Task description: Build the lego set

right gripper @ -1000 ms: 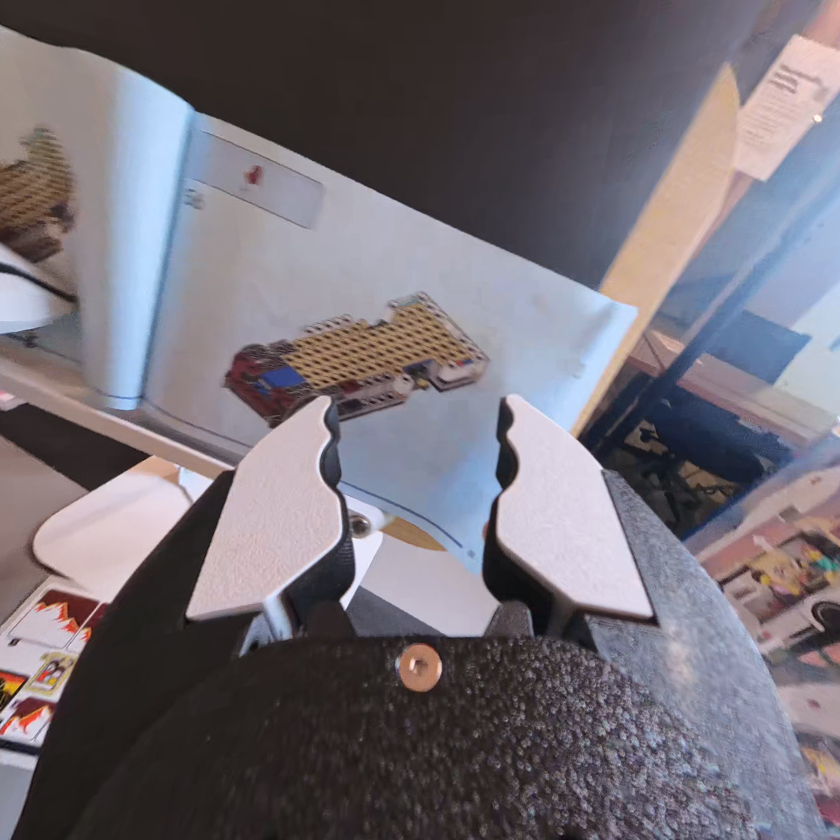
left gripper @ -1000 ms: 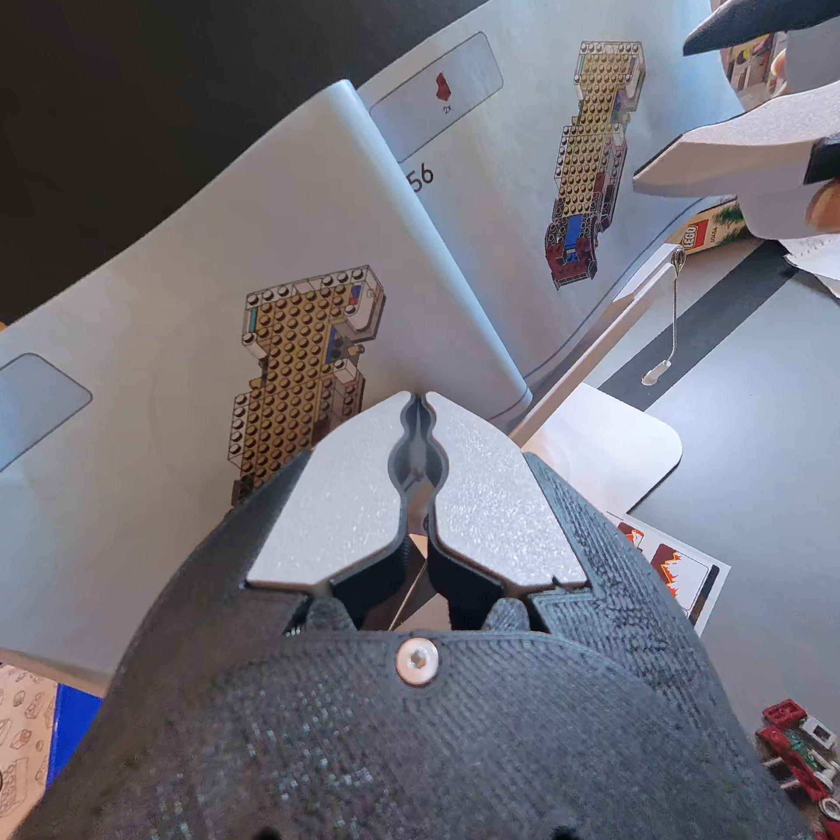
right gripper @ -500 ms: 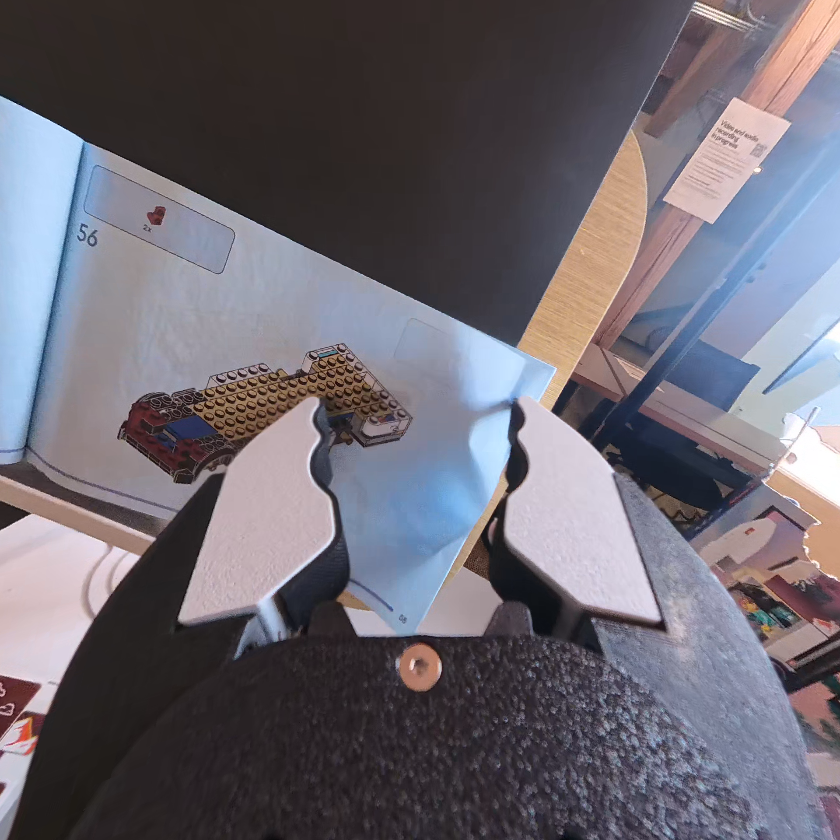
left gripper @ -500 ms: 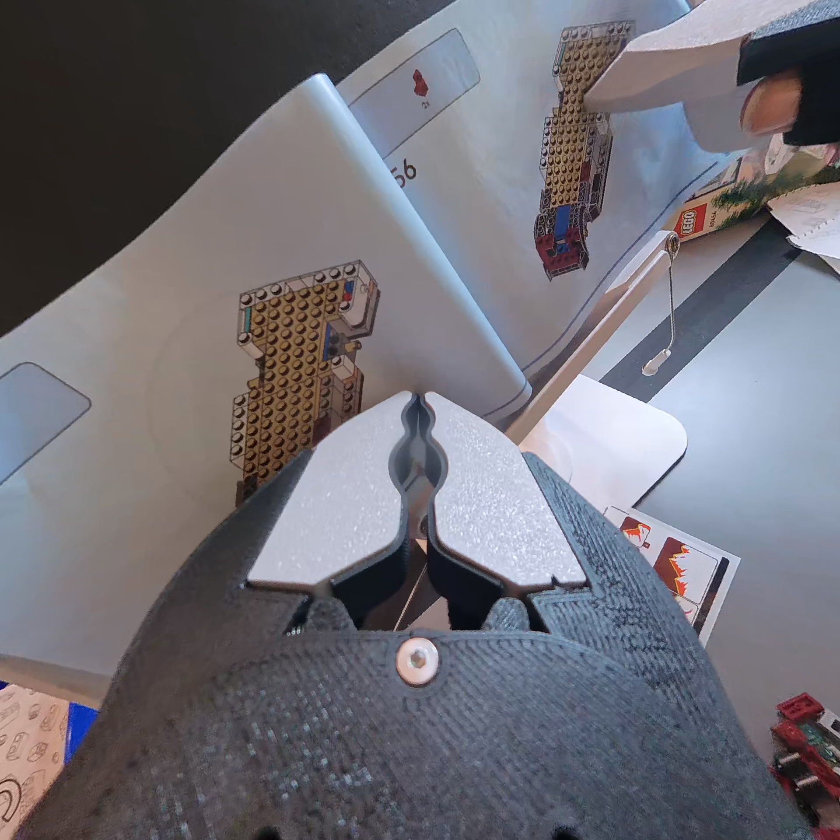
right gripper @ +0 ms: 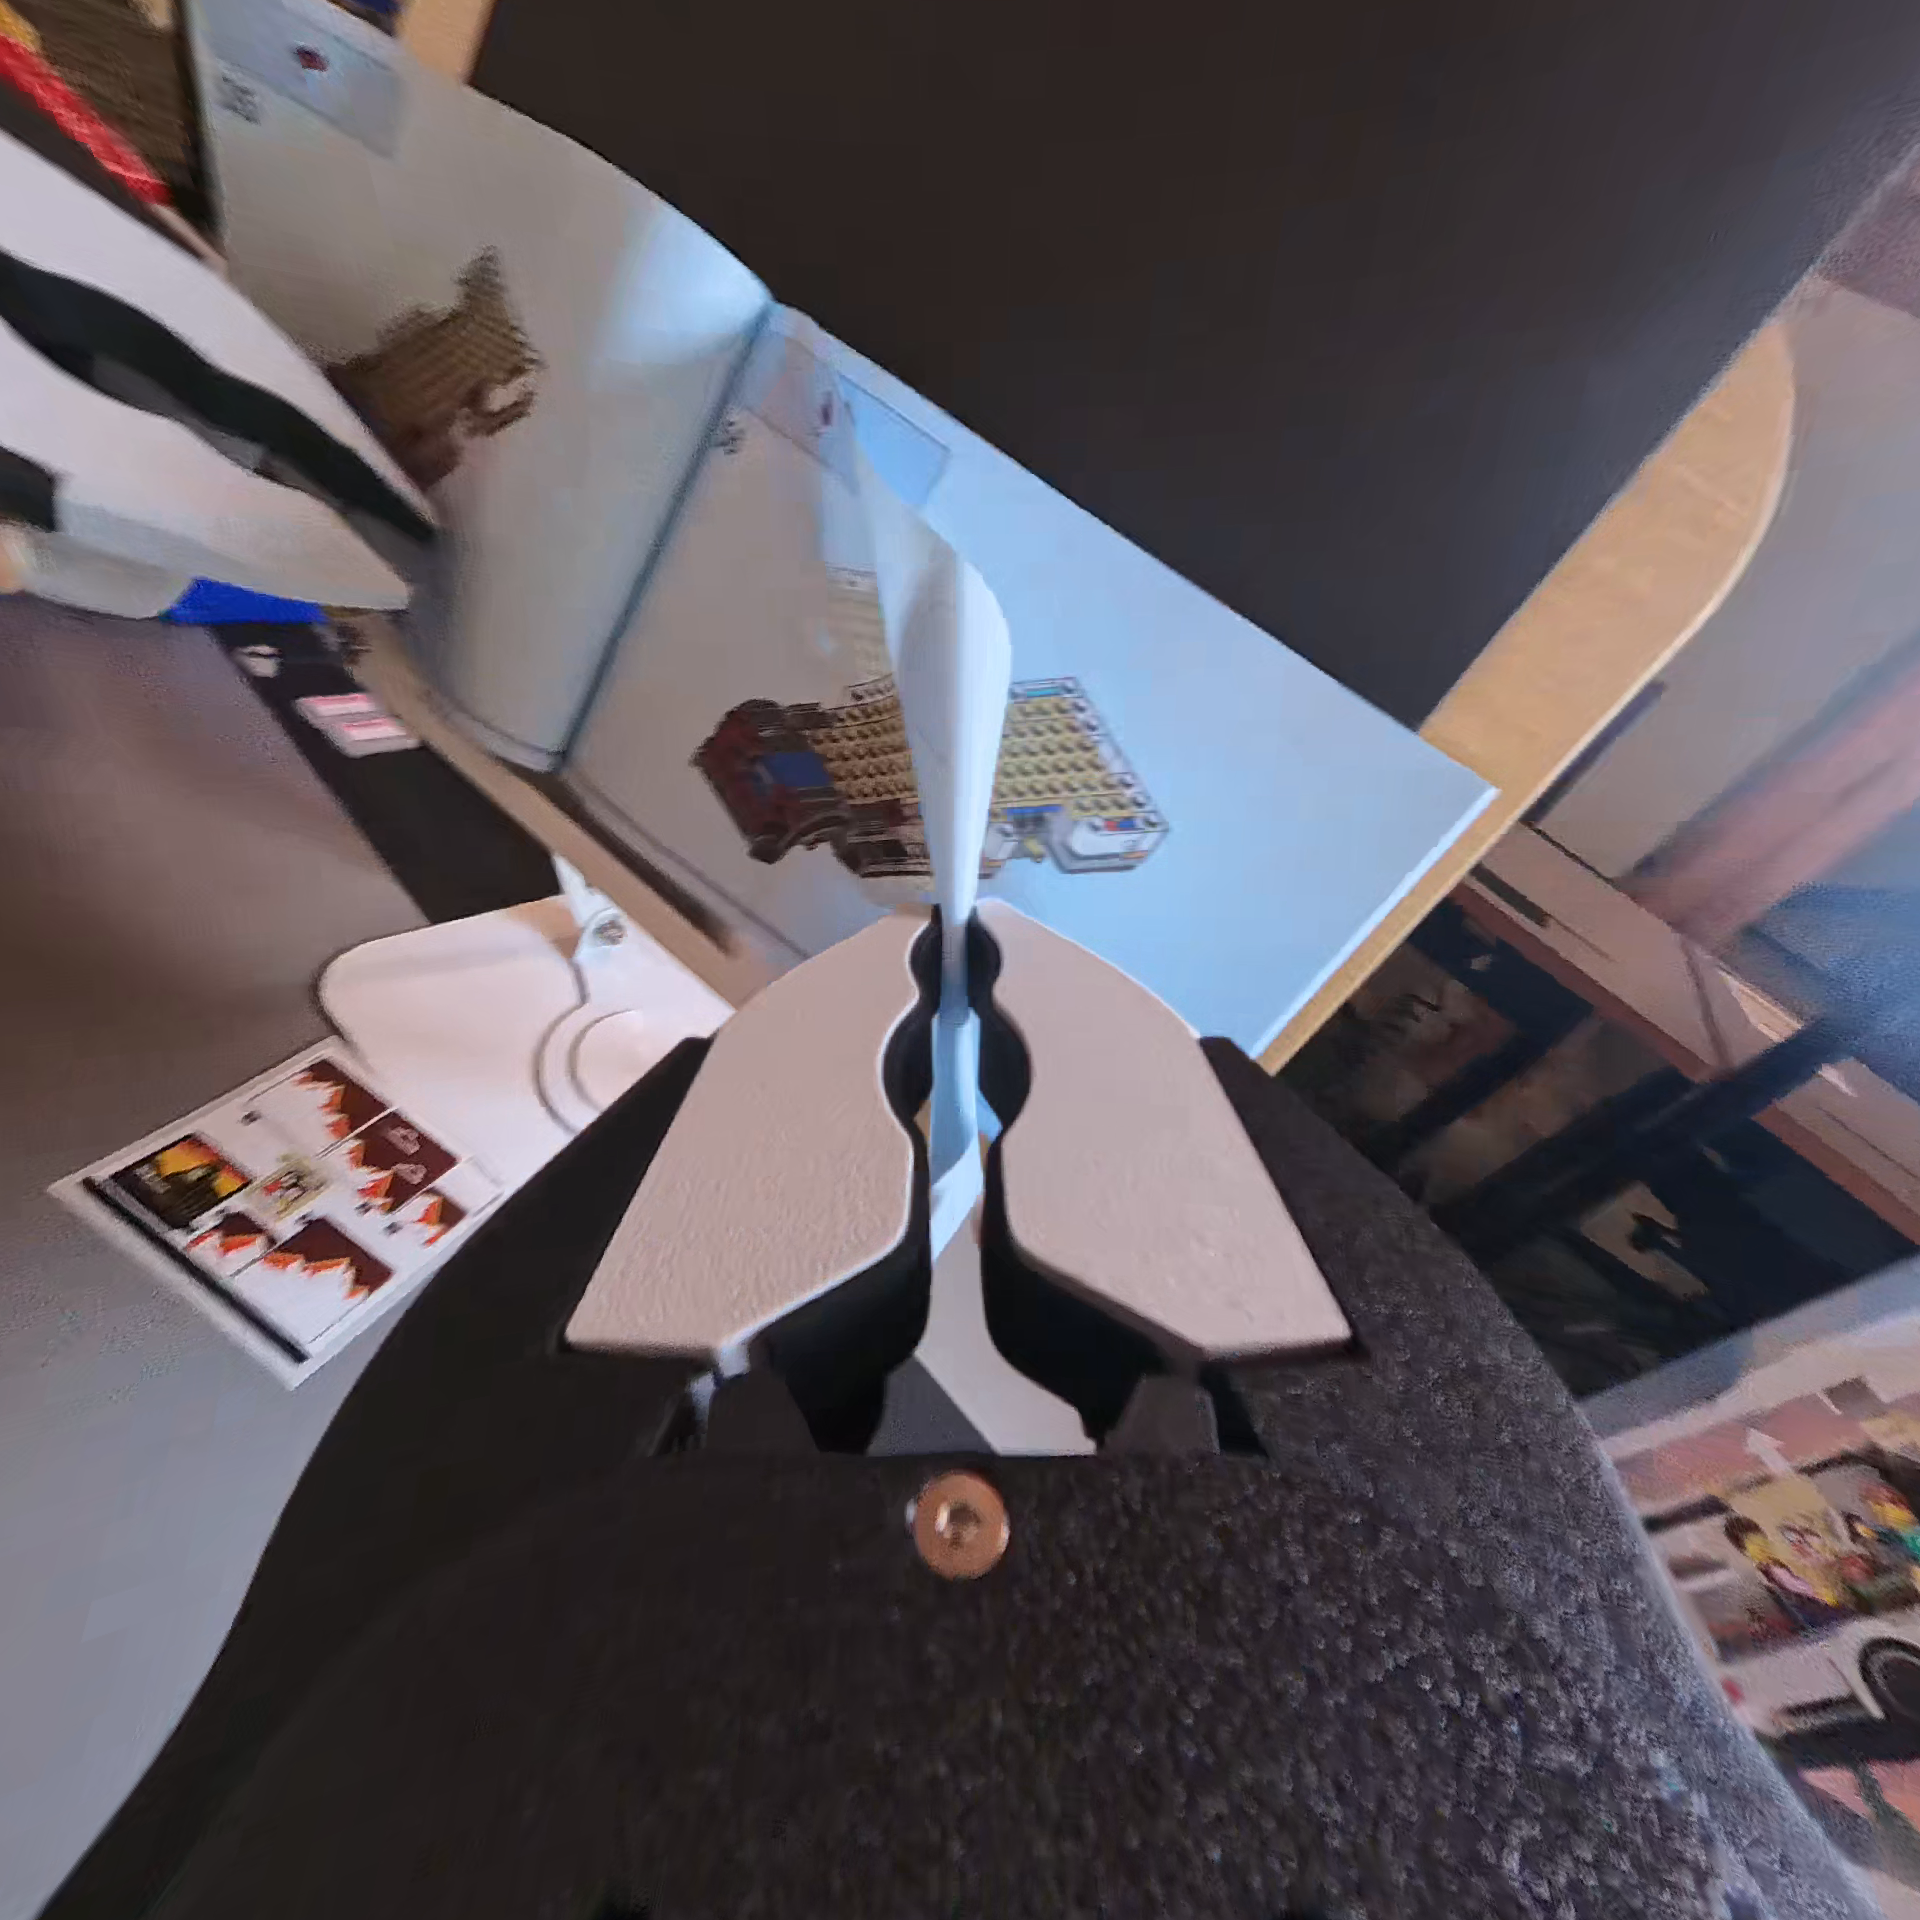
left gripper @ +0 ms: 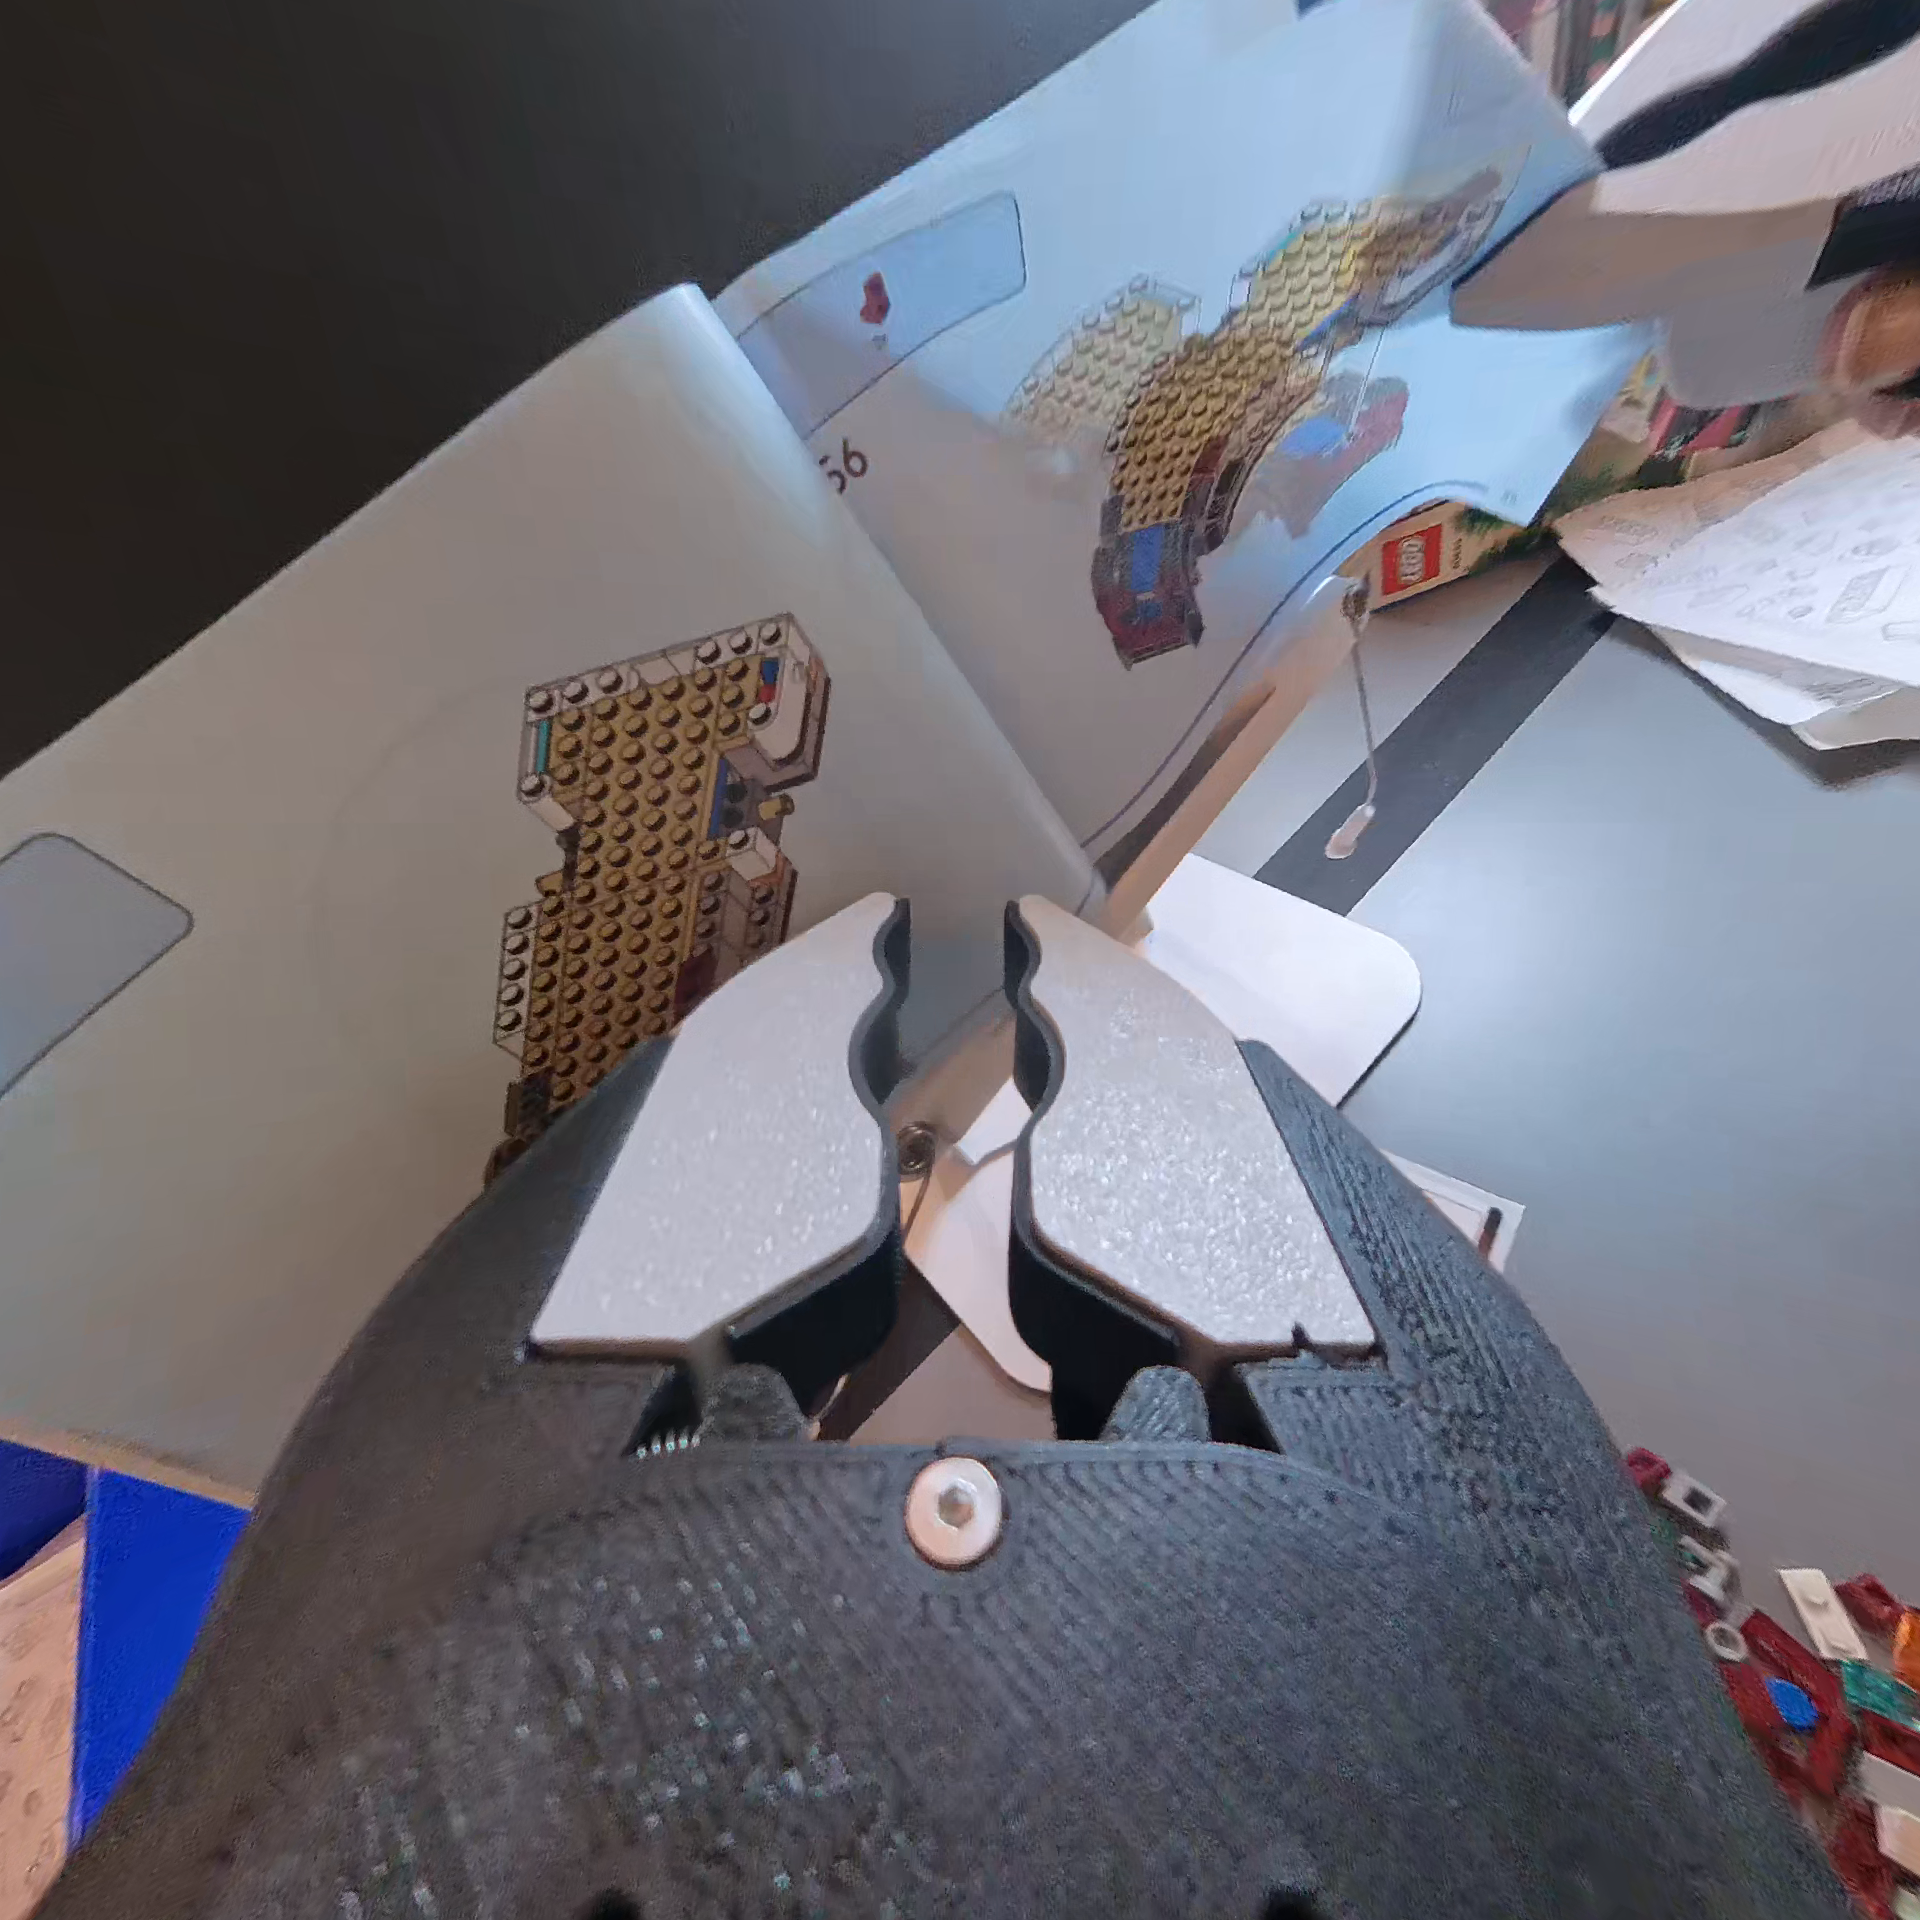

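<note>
Right gripper (right gripper: 954, 920) pinching a booklet (right gripper: 1226, 831) page (right gripper: 951, 675); left gripper (left gripper: 956, 914) narrowly parted, empty, by the stand (left gripper: 1288, 977); a sharp pull could tear the page

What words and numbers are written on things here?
I don't read writing out; these things bear it:
Page: a printed number, clear.
Box: a red logo, clear.
White sheets: print too small to read.
Sticker sheet: too blurred to read.

Left jaws apart, right jaws clamped
</note>
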Tool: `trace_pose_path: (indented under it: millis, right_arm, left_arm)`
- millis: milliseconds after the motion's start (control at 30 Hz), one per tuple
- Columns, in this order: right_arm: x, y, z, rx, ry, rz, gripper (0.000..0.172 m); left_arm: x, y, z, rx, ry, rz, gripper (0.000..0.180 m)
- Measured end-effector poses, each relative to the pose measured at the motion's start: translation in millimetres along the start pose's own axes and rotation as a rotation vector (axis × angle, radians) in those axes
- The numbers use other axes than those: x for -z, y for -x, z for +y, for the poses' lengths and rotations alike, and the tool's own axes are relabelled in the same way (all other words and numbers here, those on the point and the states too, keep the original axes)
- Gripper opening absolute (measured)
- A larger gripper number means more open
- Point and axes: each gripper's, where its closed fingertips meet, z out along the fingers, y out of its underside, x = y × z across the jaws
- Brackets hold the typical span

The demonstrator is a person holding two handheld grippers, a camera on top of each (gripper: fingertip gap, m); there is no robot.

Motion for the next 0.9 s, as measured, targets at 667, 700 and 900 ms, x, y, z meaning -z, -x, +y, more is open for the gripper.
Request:
trace_pose_path:
  millis: [667,700,900]
  right_arm:
    - [43,138,-64,-0.119,-0.178,-0.711,0.015]
    - [34,119,-62,-0.157,-0.176,-0.632,0.012]
    - [-35,87,-14,0.176,0.083,-0.32,0.0]
  left_arm:
    - [55,-48,-39,0.517,-0.259,0.526,0.017]
    - [56,-46,-38,0.516,-0.262,0.524,0.017]
    - [61,-28,-44,0.528,-0.289,0.514,0.019]
